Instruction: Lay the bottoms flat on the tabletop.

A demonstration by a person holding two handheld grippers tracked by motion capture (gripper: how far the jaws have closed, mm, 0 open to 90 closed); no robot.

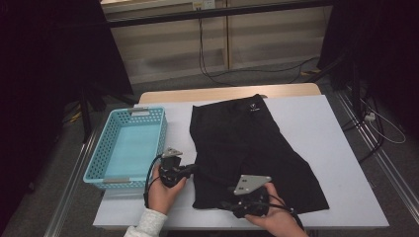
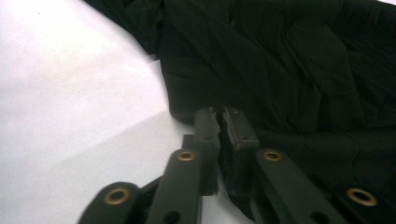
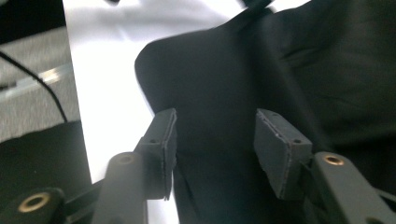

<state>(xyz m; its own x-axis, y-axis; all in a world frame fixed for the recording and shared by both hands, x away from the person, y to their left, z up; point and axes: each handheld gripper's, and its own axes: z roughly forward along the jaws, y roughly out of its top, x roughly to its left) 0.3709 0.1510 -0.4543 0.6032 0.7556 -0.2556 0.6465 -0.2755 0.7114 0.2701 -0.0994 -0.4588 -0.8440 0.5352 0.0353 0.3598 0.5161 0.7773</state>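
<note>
Garment: black shorts (image 1: 247,153) lying flat mid-surface, waistband toward upper centre of the high view, hem toward the bottom.
Long axis: runs from upper centre down to lower right of the frame.
Surface: white (image 1: 336,148), with a blue basket (image 1: 129,114) at left, apart from the cloth.
Left tool (image 1: 190,169): at the left edge of the shorts, pointing right into the fabric; in its own view the jaws stand almost together with a narrow slit, a fold of cloth at the tips, grip doubtful.
Right tool (image 3: 215,140): at the bottom hem; jaws about half apart, cloth lying between, pads not pressing.
Key relation: shorts lie up-frame from the right tool and to the right of the left tool; both hands sit at the near edge, equally close.
</note>
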